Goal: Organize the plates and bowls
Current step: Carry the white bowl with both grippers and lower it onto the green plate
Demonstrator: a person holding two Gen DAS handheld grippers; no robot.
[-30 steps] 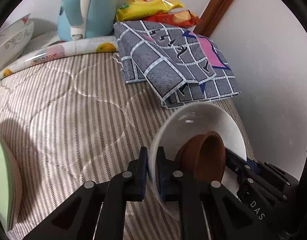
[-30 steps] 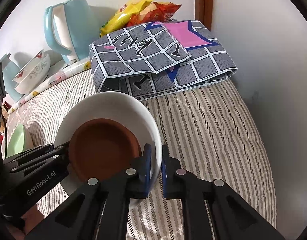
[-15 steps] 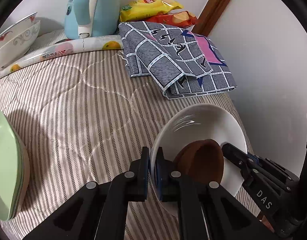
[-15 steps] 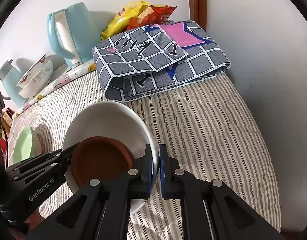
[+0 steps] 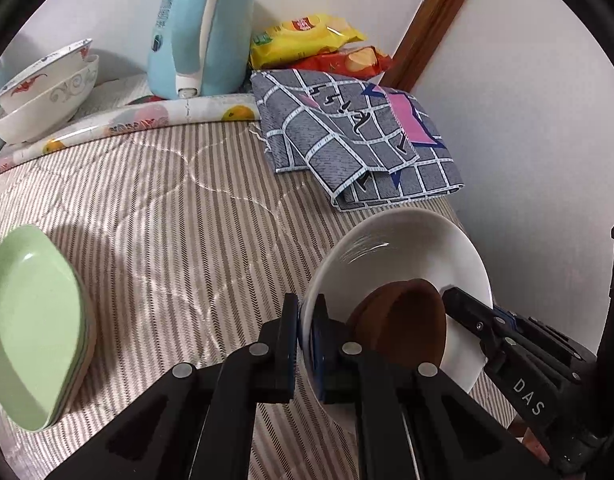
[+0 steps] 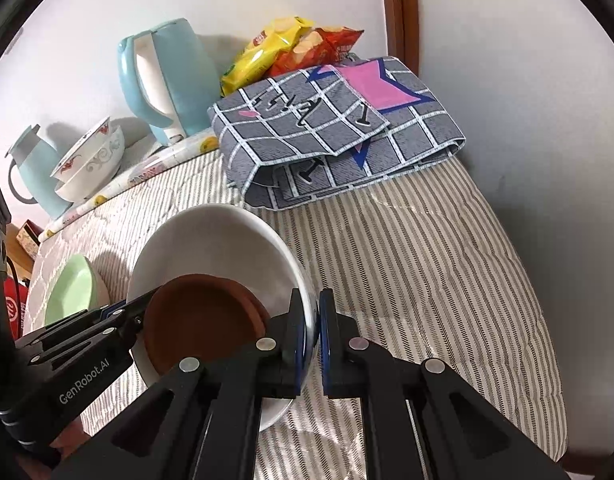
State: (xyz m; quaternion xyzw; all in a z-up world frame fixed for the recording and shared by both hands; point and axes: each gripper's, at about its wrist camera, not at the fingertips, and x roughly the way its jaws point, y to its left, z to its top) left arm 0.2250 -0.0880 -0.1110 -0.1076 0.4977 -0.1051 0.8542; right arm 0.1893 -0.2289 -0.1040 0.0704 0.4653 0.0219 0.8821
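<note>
white bowl (image 5: 403, 248) rim pinched between both tongs, opposite sides

Home bedroom: striped quilted bed (image 5: 167, 216), folded cloth (image 5: 359, 144), kettle (image 5: 199, 32), snack bags (image 5: 307, 40).

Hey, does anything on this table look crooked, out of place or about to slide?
Yes. The brown dish inside the white bowl has slid to the low side, because the bowl is tilted while both grippers clamp its rim. The two patterned bowls by the kettle are also nested askew.
</note>
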